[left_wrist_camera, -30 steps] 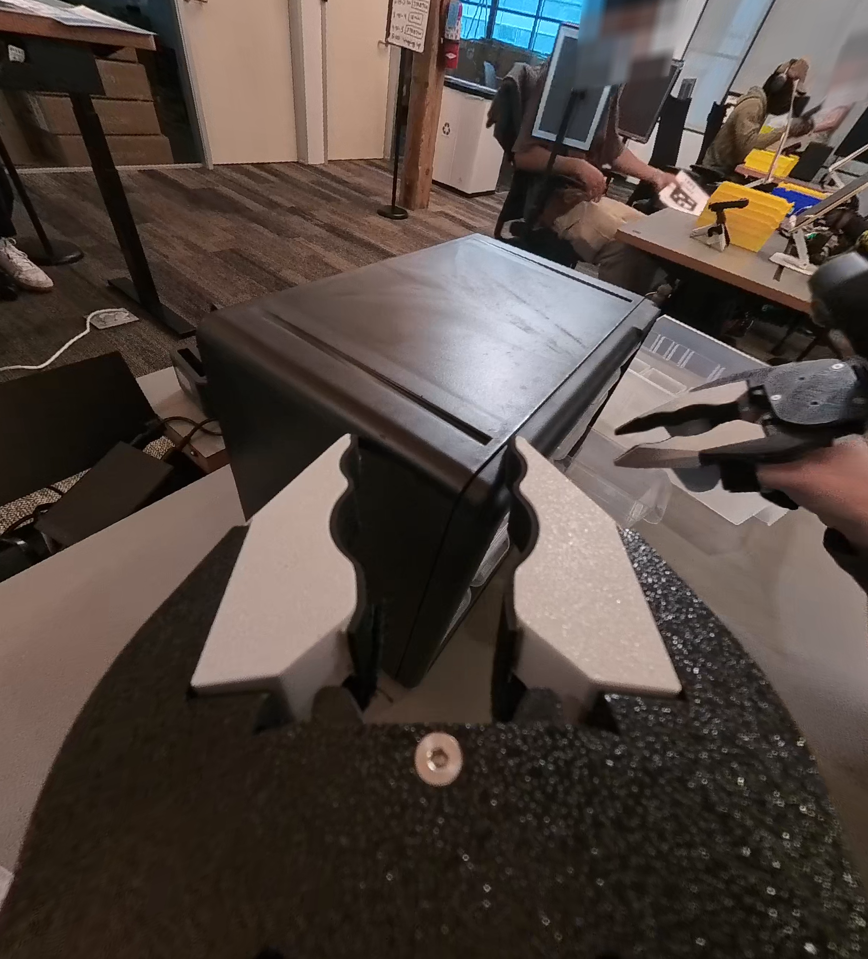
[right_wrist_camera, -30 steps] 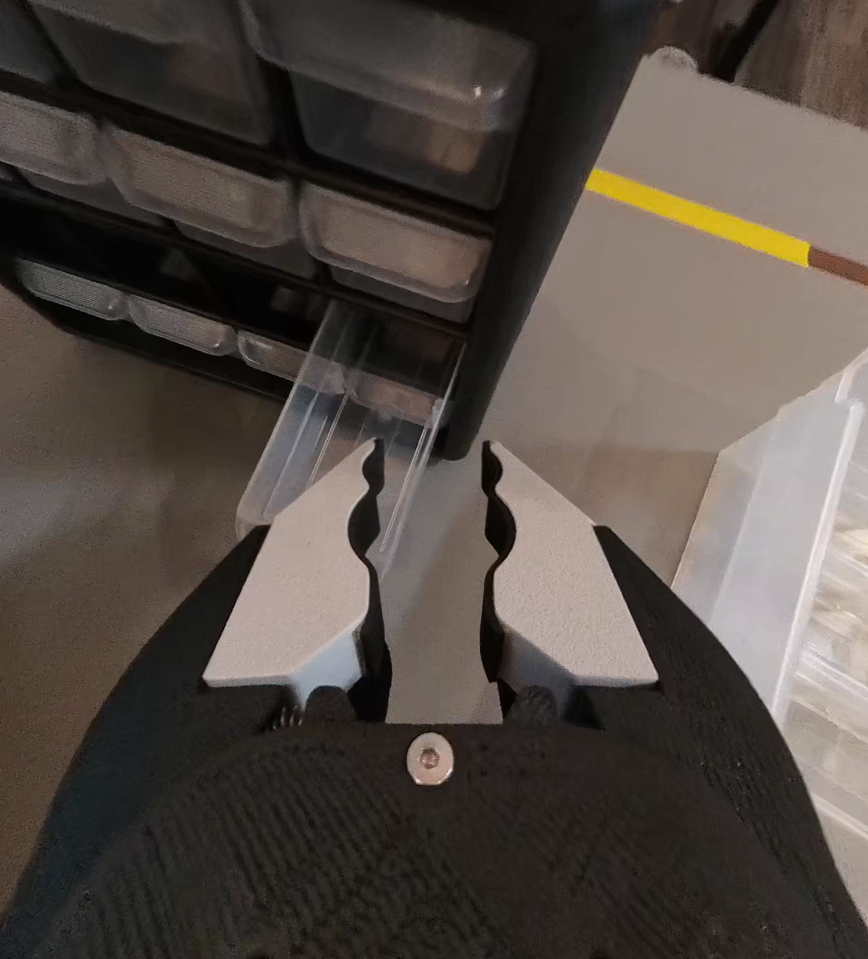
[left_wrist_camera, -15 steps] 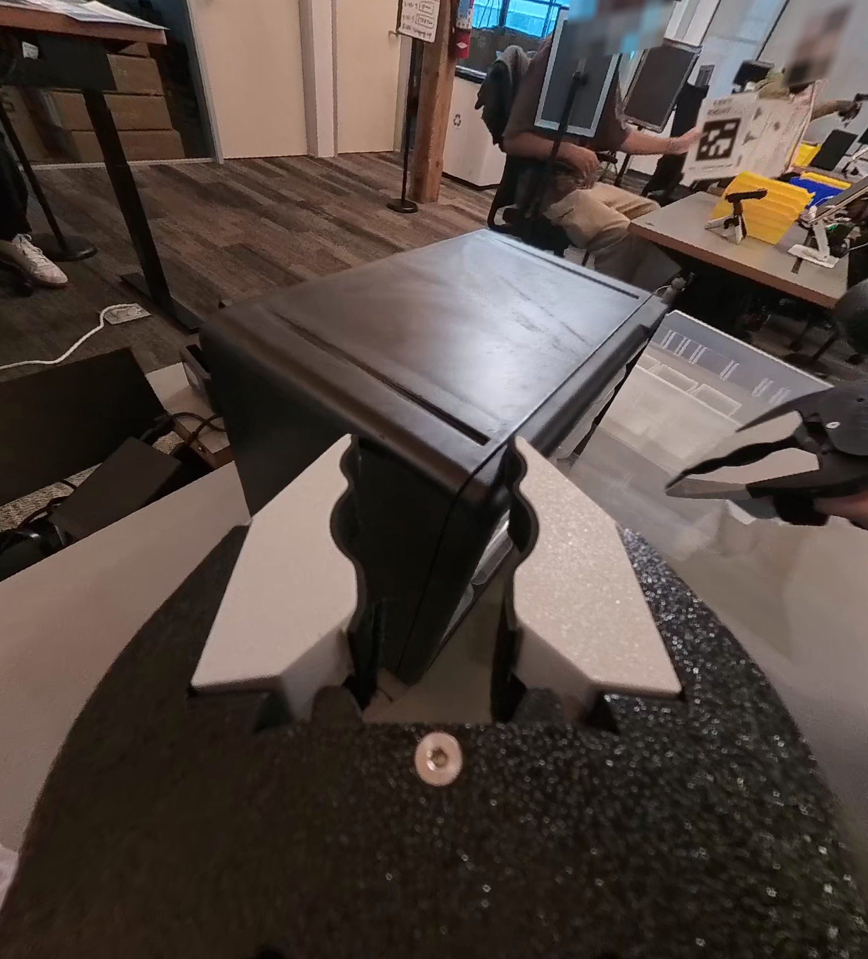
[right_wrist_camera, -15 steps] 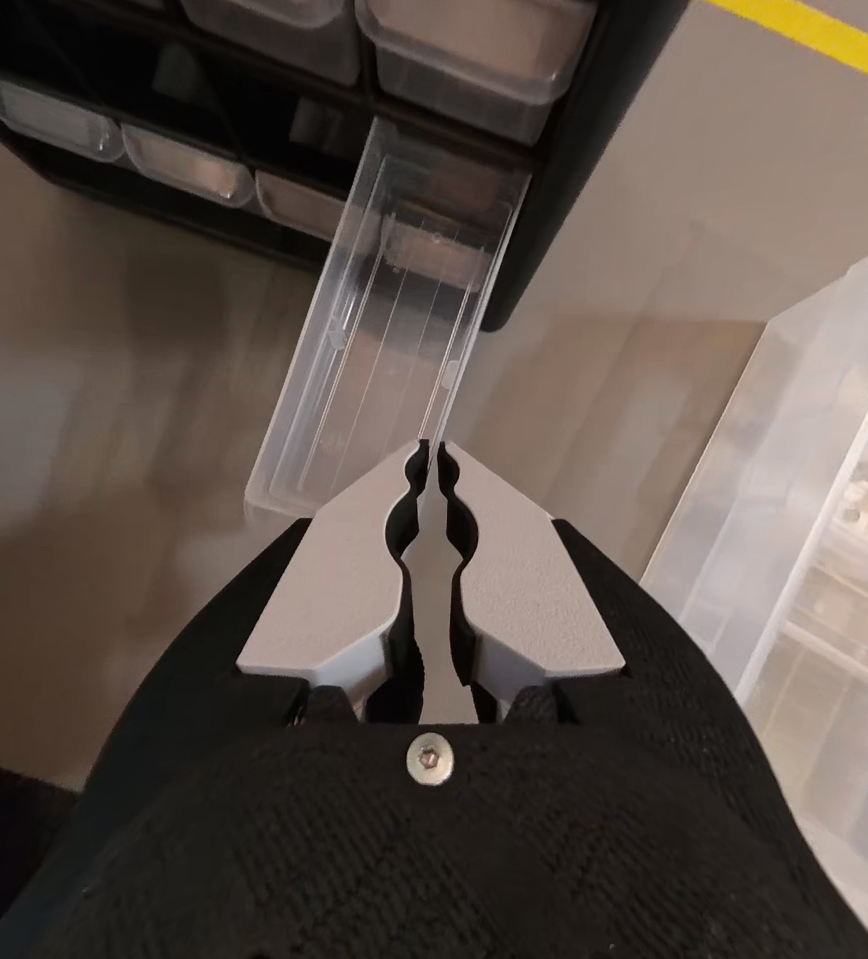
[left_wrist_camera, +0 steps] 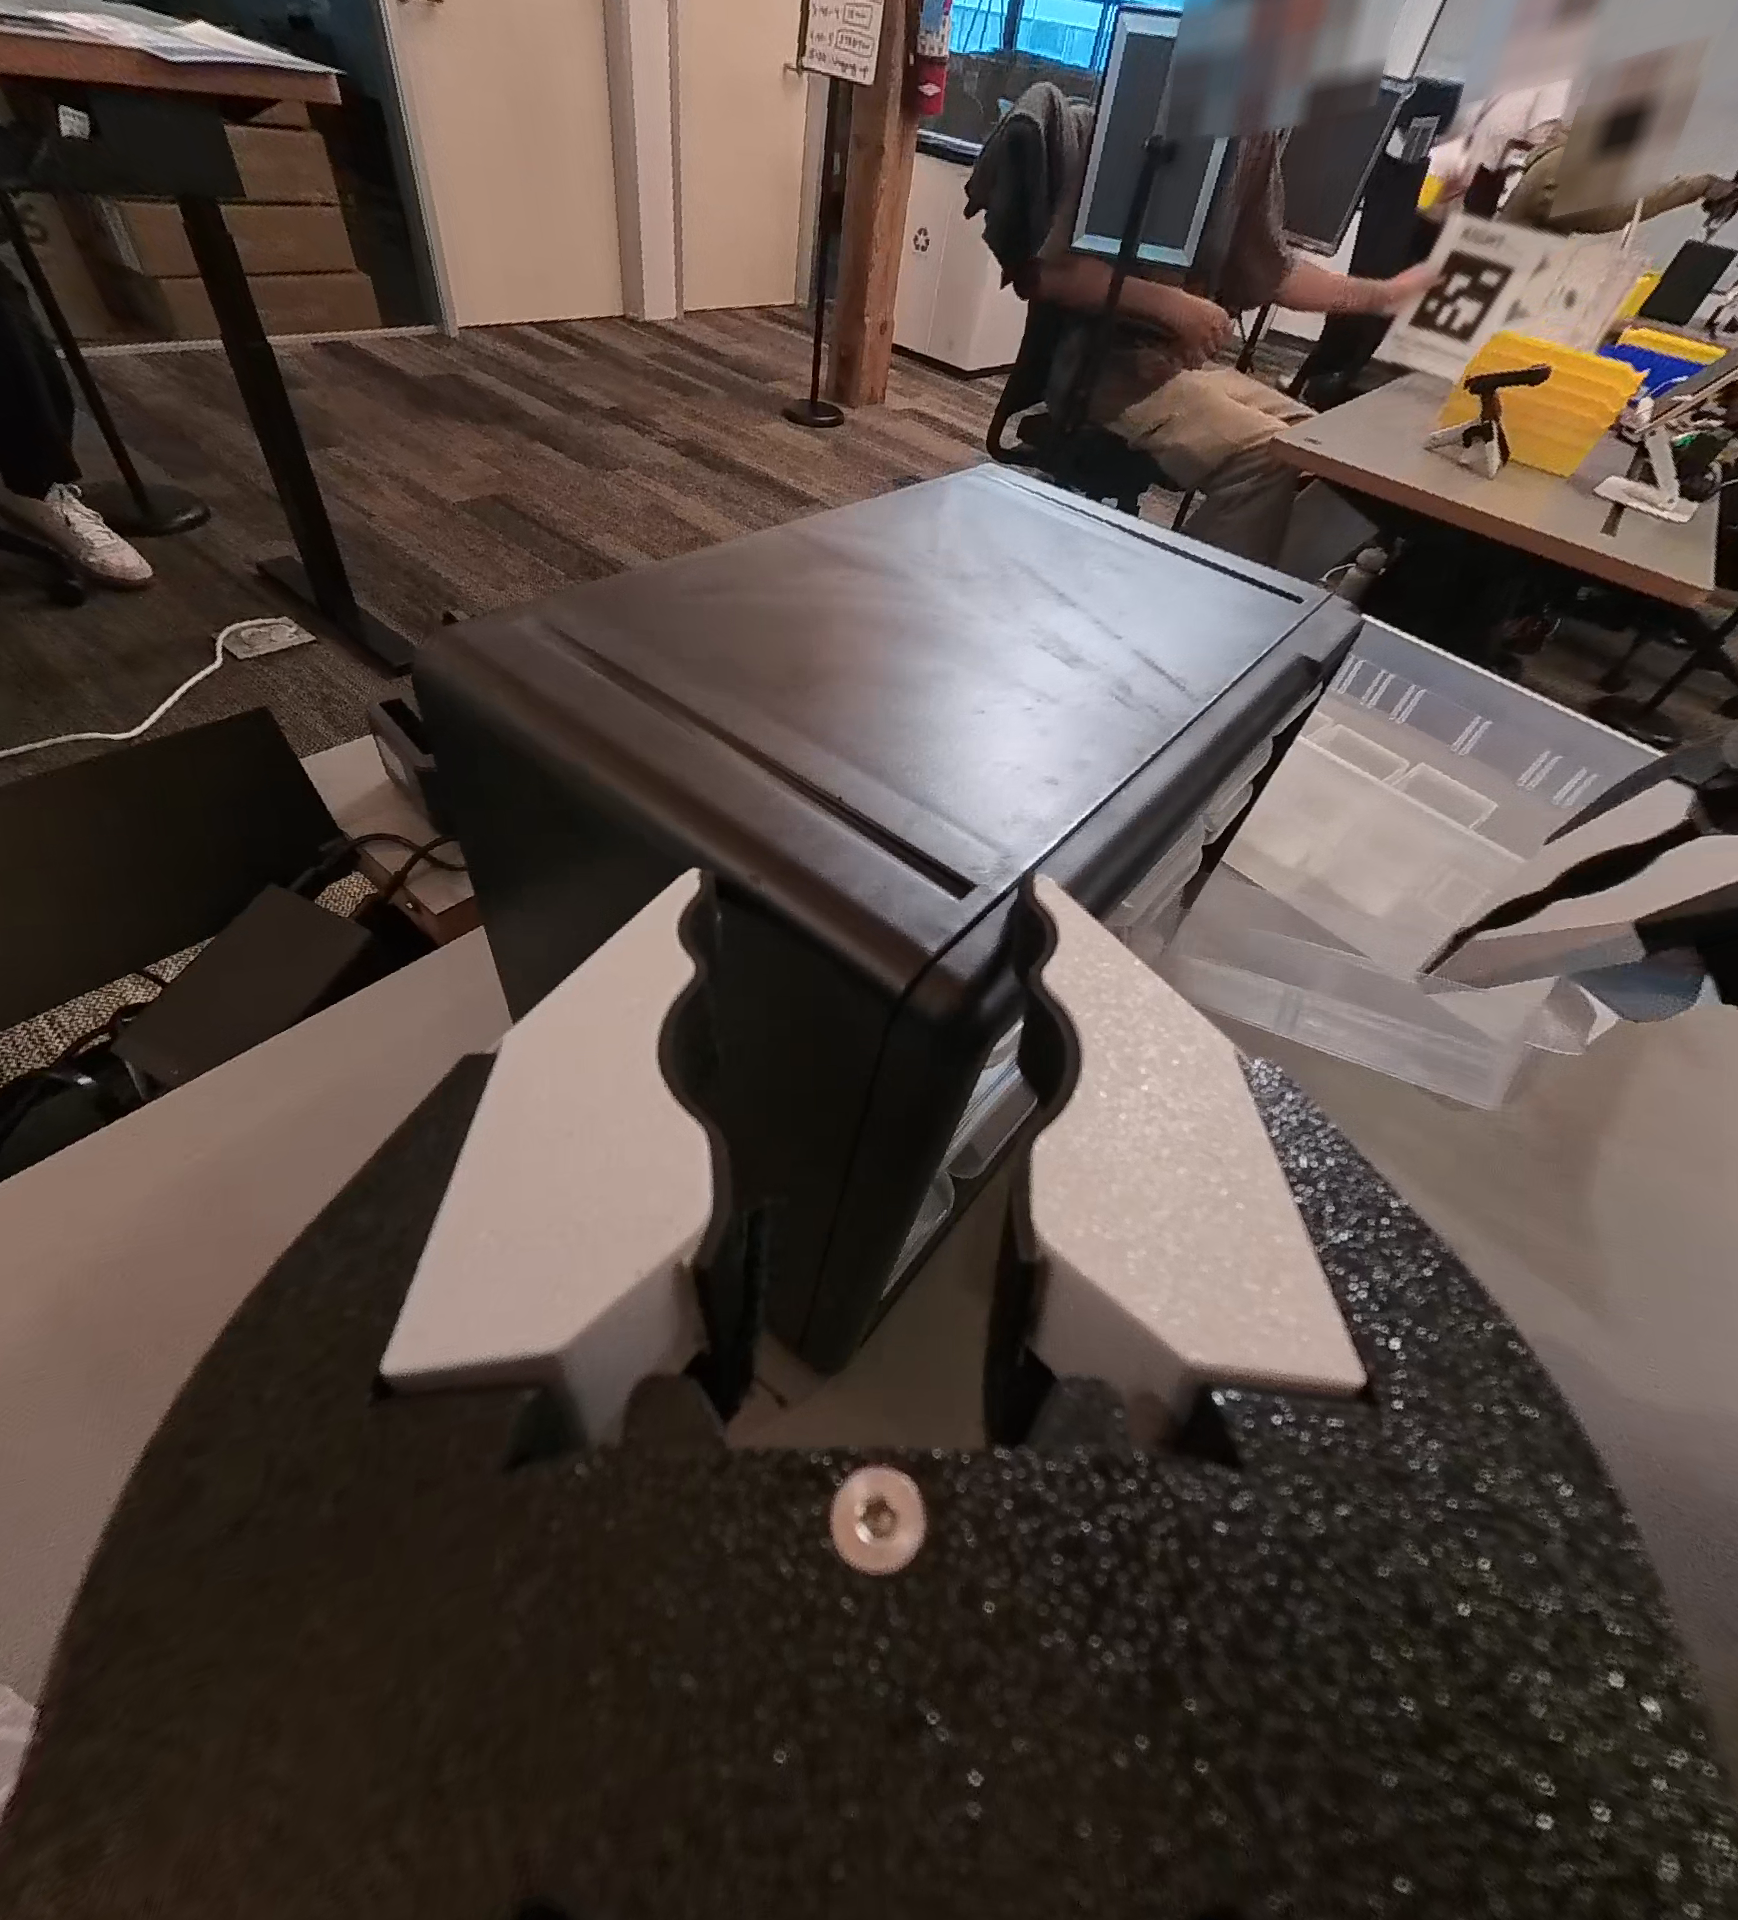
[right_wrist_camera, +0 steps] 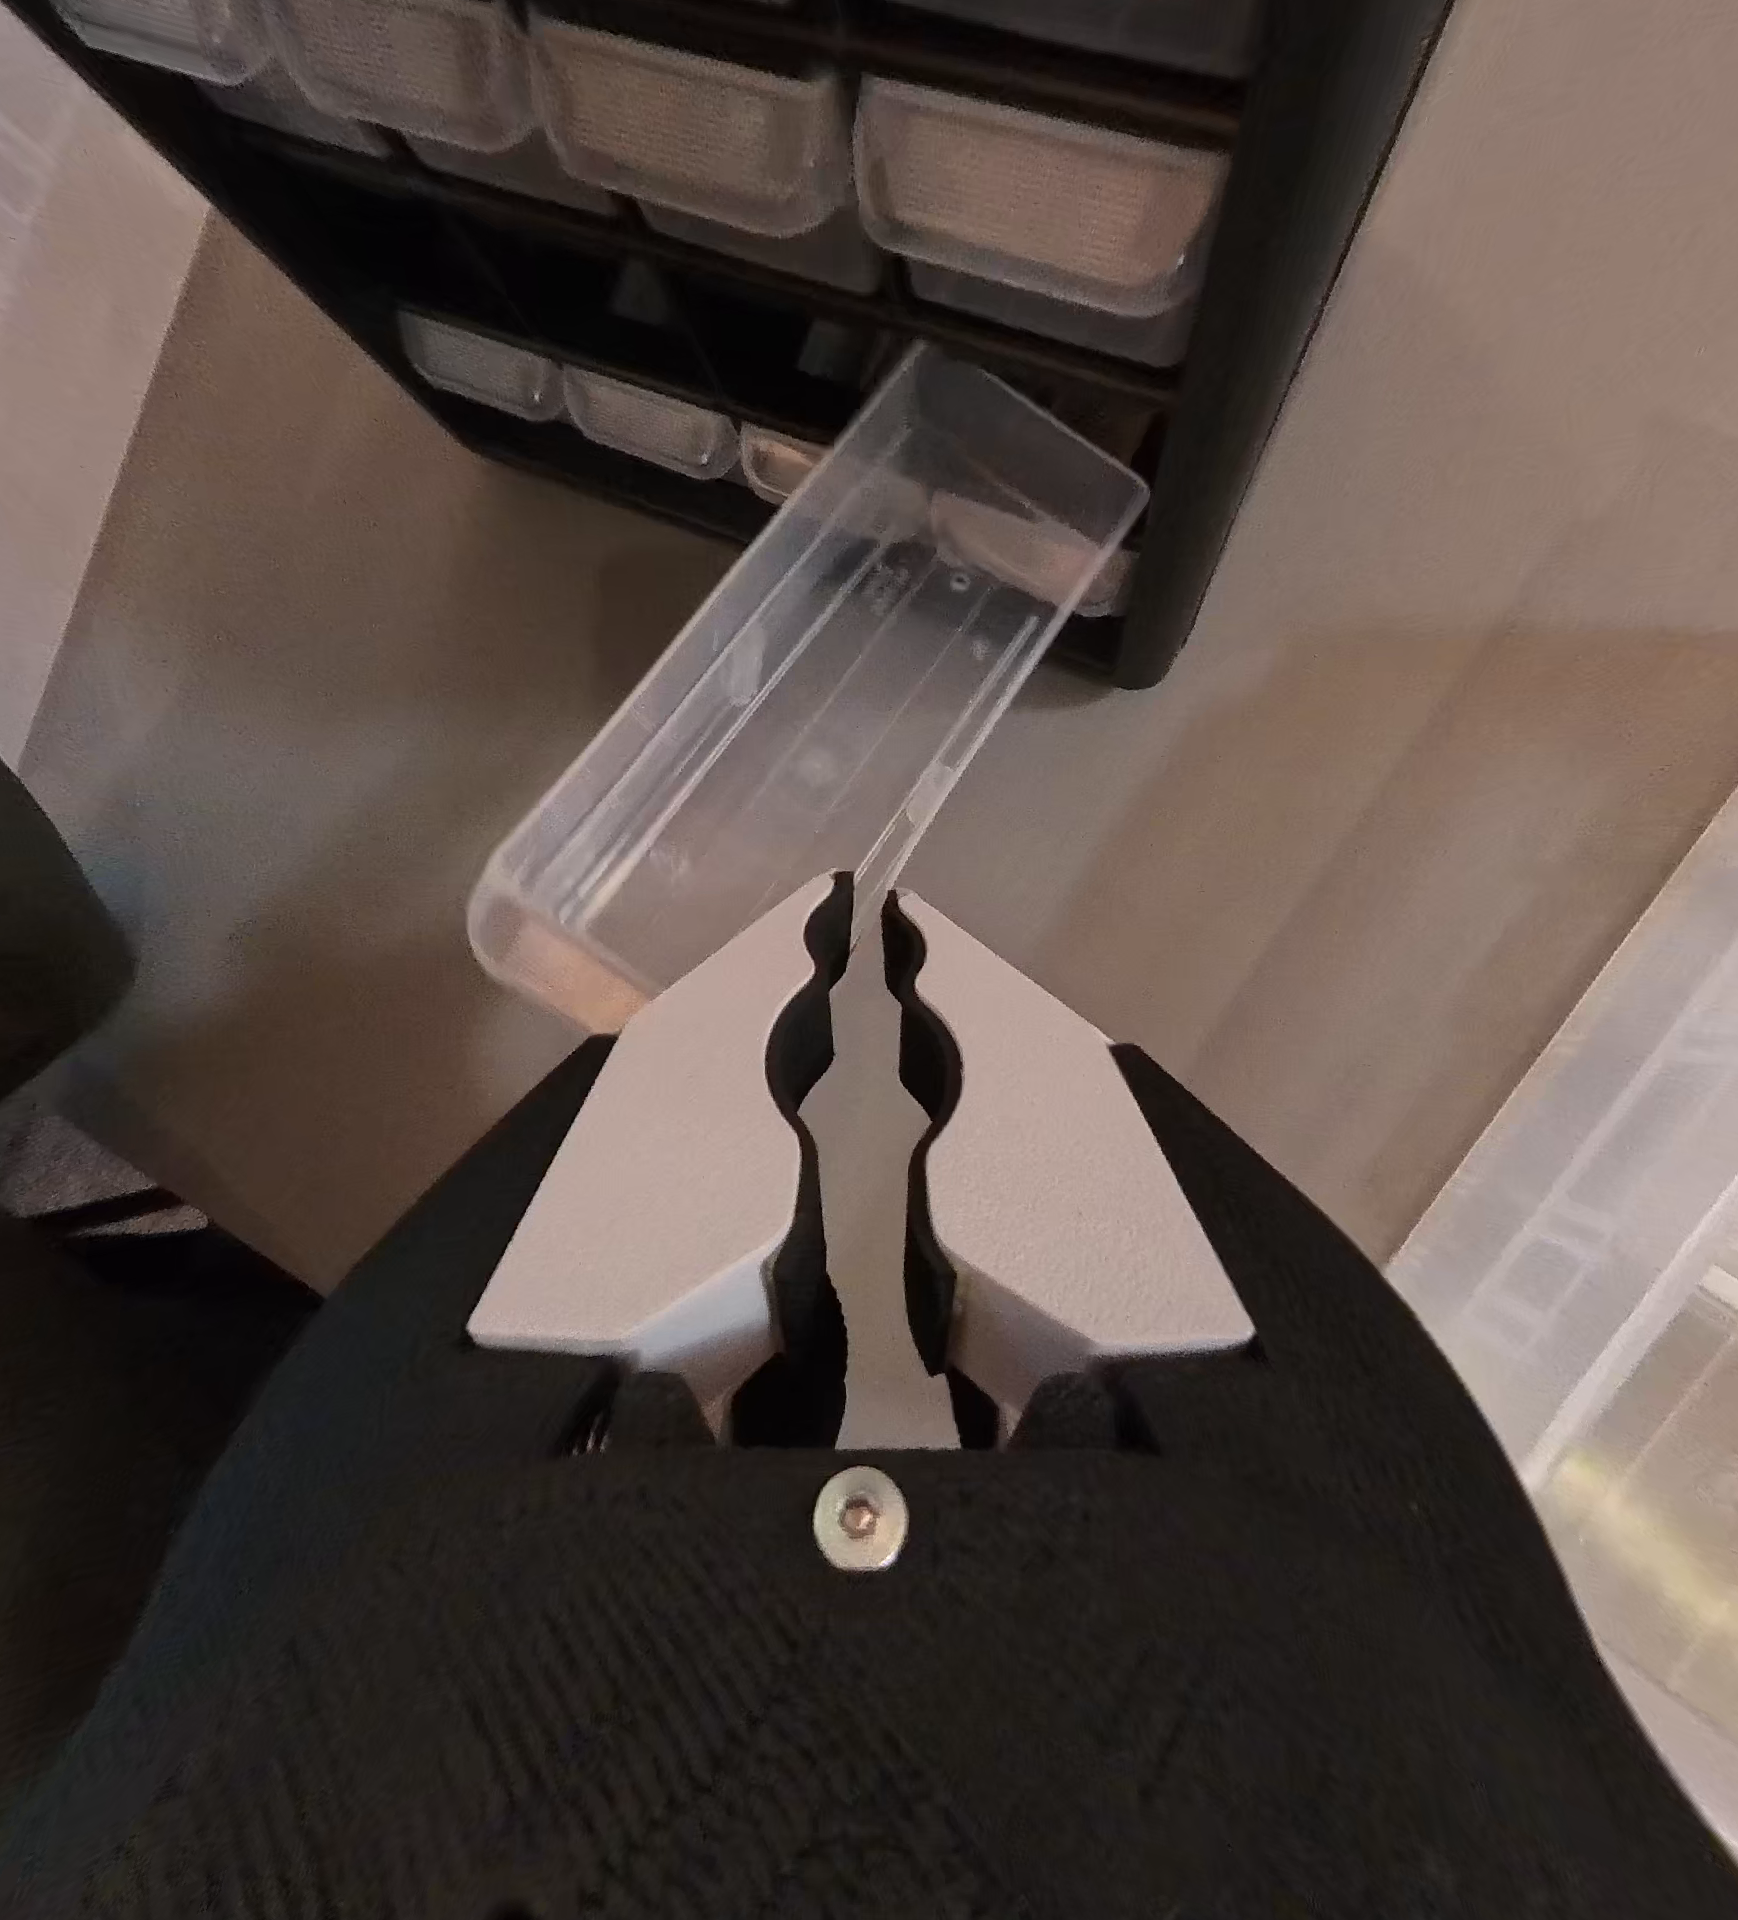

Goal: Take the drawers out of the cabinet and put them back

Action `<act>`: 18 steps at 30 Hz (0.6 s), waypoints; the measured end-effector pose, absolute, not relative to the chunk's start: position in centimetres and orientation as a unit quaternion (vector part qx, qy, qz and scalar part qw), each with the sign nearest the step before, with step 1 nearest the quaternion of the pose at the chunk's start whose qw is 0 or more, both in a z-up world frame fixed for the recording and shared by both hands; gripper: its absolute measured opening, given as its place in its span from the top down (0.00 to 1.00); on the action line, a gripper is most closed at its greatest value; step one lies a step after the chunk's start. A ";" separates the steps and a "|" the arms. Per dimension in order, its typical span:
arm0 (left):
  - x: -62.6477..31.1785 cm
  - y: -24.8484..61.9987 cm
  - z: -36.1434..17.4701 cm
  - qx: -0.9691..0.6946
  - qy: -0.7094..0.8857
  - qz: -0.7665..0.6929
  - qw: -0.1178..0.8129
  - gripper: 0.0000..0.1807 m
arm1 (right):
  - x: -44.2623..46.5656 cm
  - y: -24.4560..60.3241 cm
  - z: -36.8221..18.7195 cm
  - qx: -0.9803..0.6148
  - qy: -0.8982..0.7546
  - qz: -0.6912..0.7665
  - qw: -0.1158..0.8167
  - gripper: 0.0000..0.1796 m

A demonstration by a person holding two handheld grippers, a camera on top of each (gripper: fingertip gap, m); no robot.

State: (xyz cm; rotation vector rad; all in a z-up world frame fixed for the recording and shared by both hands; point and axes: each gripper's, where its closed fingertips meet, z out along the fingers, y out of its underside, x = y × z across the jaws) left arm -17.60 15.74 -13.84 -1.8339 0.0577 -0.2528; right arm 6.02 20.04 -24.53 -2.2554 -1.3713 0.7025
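Right wrist view shows the right gripper (right_wrist_camera: 867,914) pinching the side wall of a clear plastic drawer (right_wrist_camera: 803,717), held clear of the black plastic drawer cabinet (right_wrist_camera: 1249,343). Left gripper (left_wrist_camera: 865,914) straddles the cabinet's top corner, jaws wide. A clear storage bin (right_wrist_camera: 1613,1195) sits just right.

Dark wood-plank floor (left_wrist_camera: 491,468), cream wall panels (left_wrist_camera: 522,156) behind. Wooden post (left_wrist_camera: 870,197) mid-room, windows (left_wrist_camera: 1031,36) beyond it. Dark-legged desk (left_wrist_camera: 117,94) at left, cardboard boxes (left_wrist_camera: 273,239) under it. Grey table (left_wrist_camera: 1509,509) at right with yellow bins (left_wrist_camera: 1561,410); person seated on office chair (left_wrist_camera: 1062,416).
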 end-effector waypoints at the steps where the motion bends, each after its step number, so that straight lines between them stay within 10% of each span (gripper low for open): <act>1: -17.6 15.7 -13.8 -0.791 0.025 -0.109 0.601 0.69 | 6.4 20.0 -24.6 -0.807 -0.499 0.243 0.203 1.00; 14: -17.7 15.7 -13.9 -0.789 0.026 -0.114 0.604 0.70 | 21.9 29.7 -15.6 -0.713 -0.603 -0.051 0.354 1.00; 18: -17.7 15.7 -13.9 -0.789 0.026 -0.114 0.604 0.70 | 26.8 33.3 -16.1 -0.627 -0.715 -0.147 0.272 1.00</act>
